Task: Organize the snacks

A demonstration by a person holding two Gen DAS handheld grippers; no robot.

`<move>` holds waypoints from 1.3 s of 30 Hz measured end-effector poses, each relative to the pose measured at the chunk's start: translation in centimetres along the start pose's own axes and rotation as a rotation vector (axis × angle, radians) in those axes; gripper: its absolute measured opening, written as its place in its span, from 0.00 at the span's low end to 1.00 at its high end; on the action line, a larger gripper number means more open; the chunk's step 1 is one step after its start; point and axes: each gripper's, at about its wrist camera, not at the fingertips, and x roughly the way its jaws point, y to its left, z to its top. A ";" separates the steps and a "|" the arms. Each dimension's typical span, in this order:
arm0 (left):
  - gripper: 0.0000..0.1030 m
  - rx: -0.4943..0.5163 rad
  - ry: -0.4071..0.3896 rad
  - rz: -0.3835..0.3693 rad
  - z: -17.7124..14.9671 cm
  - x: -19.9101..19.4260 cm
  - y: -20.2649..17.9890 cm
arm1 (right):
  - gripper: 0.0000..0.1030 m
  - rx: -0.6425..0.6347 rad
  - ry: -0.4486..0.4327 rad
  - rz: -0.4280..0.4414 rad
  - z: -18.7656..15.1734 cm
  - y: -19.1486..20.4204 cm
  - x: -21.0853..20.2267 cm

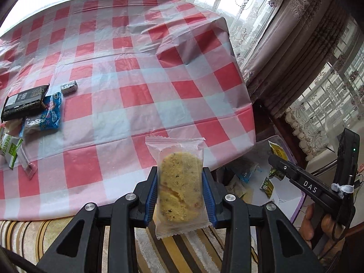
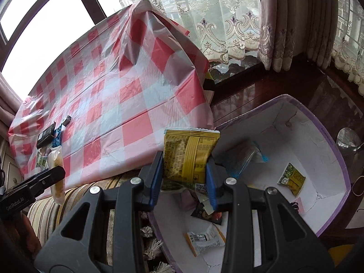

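Left wrist view: the left gripper (image 1: 179,187) clamps a clear-wrapped biscuit packet (image 1: 178,187) upright between its blue pads, just off the near edge of the checked tablecloth (image 1: 141,72) — other snacks (image 1: 34,109) lie far left.

Right wrist view: the right gripper (image 2: 185,178) pinches a yellow snack packet (image 2: 187,157) above the white box (image 2: 327,159) — loose packets inside.

Left tongs (image 1: 179,195): black plastic linkage arms, silver round screws at the joints, blue rubber pads (image 1: 152,195) inside each finger. Right tongs (image 2: 185,179): same black build, blue pads, silver screws, white "DAS" lettering on the body, small green light, bare-skinned hand (image 1: 318,225) on its handle.
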 end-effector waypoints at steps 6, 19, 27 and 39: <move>0.37 0.097 0.067 -0.079 -1.1 1.6 -4.8 | 0.37 0.055 -0.001 -0.048 -0.7 -3.8 -1.4; 0.37 0.290 0.203 -0.205 -4.3 3.9 -13.0 | 0.38 0.154 0.033 -0.145 -3.1 -10.2 -2.3; 0.51 0.399 0.314 -0.287 -6.6 4.6 -16.4 | 0.45 0.177 0.021 -0.159 -2.8 -11.1 -2.8; 0.57 0.245 0.243 -0.204 -4.7 4.0 -12.4 | 0.46 0.125 0.015 -0.123 -1.7 -8.4 -2.7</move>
